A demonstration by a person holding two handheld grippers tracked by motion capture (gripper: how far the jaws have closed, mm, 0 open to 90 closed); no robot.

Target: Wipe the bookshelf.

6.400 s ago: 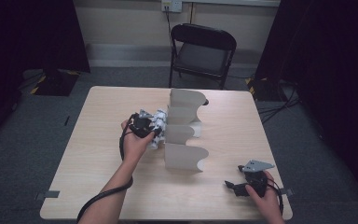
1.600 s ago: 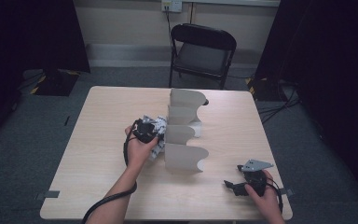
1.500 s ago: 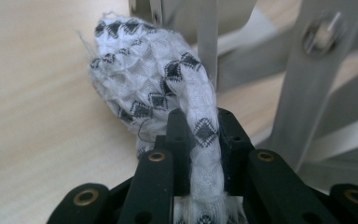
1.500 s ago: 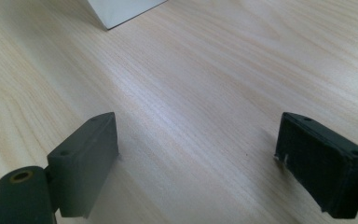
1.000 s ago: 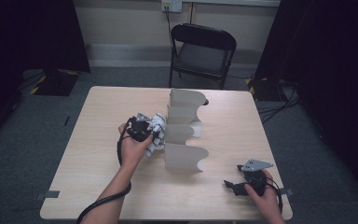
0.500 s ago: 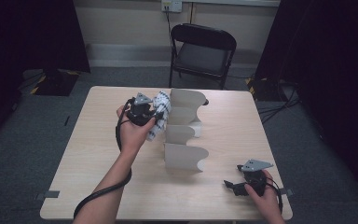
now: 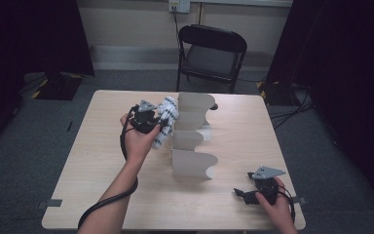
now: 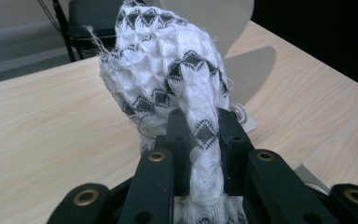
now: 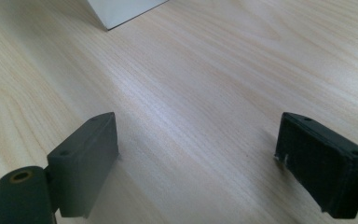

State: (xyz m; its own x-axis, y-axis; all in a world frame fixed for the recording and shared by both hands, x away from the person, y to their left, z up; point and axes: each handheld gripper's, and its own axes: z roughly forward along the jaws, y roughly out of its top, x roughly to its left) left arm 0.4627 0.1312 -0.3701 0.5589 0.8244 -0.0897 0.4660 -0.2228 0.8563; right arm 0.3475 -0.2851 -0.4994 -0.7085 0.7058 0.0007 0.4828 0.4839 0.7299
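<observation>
**Left gripper clamped on a knitted cloth, raised above the table**

Left gripper [image 7: 157, 122] clenched on a white cloth [image 7: 164, 119] with black diamond pattern, a twisted strand pinched between the black jaws in the left gripper view [image 8: 200, 140], the bunched rest bulging just beyond the jaw tips. Right gripper [image 7: 246, 195] resting low over the near right corner of the table [image 7: 97, 161], jaws spread wide apart over bare wood [image 9: 191, 107], holding nothing. Pale wood-grain tabletop underneath; grey carpet around; black folding chair [image 7: 212, 53] beyond the far edge; dark curtains at both sides. Compared with one second earlier: left gripper and cloth lifted higher and farther from the near edge; right gripper unchanged. White divider rack [image 7: 192, 139] of upright scalloped panels just right of the left gripper, matte and stiff. Cloth soft, waffle-textured, frayed at its edges.
</observation>
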